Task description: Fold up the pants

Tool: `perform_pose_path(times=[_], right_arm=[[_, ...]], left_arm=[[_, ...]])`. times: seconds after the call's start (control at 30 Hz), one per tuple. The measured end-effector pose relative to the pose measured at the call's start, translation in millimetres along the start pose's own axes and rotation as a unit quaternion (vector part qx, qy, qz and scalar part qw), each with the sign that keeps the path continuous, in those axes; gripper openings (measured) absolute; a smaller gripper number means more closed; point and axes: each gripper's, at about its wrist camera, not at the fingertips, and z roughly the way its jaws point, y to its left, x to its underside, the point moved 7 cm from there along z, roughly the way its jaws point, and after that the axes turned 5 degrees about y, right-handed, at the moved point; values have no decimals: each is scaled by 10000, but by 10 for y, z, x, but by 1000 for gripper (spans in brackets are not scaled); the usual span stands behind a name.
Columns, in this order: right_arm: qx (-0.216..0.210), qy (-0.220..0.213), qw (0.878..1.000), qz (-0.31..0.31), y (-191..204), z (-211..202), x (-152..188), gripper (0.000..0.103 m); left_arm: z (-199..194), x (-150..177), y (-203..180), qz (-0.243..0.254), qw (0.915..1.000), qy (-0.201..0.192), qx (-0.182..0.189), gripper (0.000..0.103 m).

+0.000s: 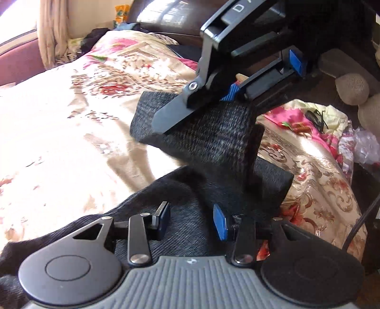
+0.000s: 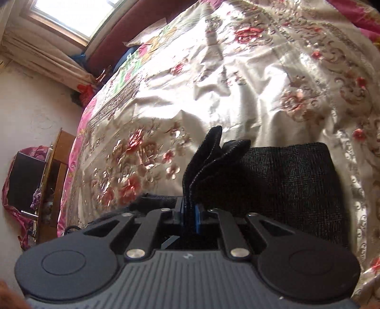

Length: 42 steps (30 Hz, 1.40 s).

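Note:
Dark grey pants [image 1: 213, 142] lie on a flowered bedspread [image 1: 59, 118]. In the left wrist view my left gripper [image 1: 192, 218] is open just above the dark cloth, its fingers apart with nothing between them. The right gripper [image 1: 228, 95] shows above it, shut on a lifted end of the pants that hangs down. In the right wrist view my right gripper [image 2: 188, 211] is shut on a bunched edge of the pants [image 2: 209, 154], which sticks up past the pads. A folded part of the pants [image 2: 289, 185] lies flat to the right.
The bedspread [image 2: 237, 71] covers most of the bed. A dark headboard [image 1: 166, 19] and bunched pink bedding [image 1: 308, 118] are at the far side. A wooden stand [image 2: 52, 178] with a dark box stands beside the bed. A window [image 2: 71, 14] is at the upper left.

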Motion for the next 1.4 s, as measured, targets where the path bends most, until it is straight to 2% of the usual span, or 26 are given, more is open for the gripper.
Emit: perform_pose_path(times=[0.13, 0.3, 0.4, 0.57, 0.63, 0.77, 0.8, 0.83, 0.87, 0.93, 1.03, 1.13, 1.3, 1.4], right_arm=[[-289, 469, 9978, -375, 687, 572, 105, 10], [-636, 905, 9918, -641, 1400, 1172, 230, 10], [-748, 1116, 9876, -811, 1801, 1523, 353, 10], [-1172, 1368, 9798, -866, 2382, 1957, 544, 10], [-1146, 1430, 9781, -986, 2588, 2171, 614, 11], [-1248, 1643, 9737, -968, 2769, 2488, 777, 11], [-1115, 1645, 9730, -1174, 2811, 2577, 829, 11], [-986, 1676, 9721, -1312, 2818, 2674, 883, 11], [-896, 1780, 9719, -1254, 2792, 2791, 932, 11], [-764, 1930, 9714, -1152, 2720, 2994, 1010, 11], [-564, 1817, 9749, -1160, 2696, 3154, 1053, 11], [-412, 1684, 9738, -1472, 2739, 3179, 1110, 12], [-676, 1863, 9639, -1776, 2887, 3125, 1205, 30], [-992, 2056, 9575, -1764, 2973, 3060, 1250, 31]], left_arm=[[-448, 217, 475, -450, 9980, -221, -392, 55], [-976, 615, 1071, -973, 9905, -351, -905, 55], [-1268, 879, 1407, -1299, 9831, -442, -1213, 55], [-1585, 1272, 1805, -1803, 9684, -513, -1642, 55], [-1679, 1429, 1955, -1977, 9622, -514, -1800, 55], [-1750, 1713, 2191, -2308, 9512, -403, -2009, 56], [-1717, 1806, 2258, -2470, 9485, -248, -1967, 59], [-1645, 1955, 2340, -2698, 9430, 75, -1947, 59], [-1585, 2060, 2383, -2794, 9410, 211, -1899, 59], [-1573, 2091, 2341, -2743, 9437, 84, -1849, 59], [-1562, 2059, 2283, -2677, 9437, 85, -1943, 59], [-1608, 2104, 2200, -2752, 9415, -38, -1945, 59], [-1780, 2193, 2097, -2933, 9364, -185, -1921, 59], [-1889, 2236, 2002, -3020, 9317, -136, -2015, 59]])
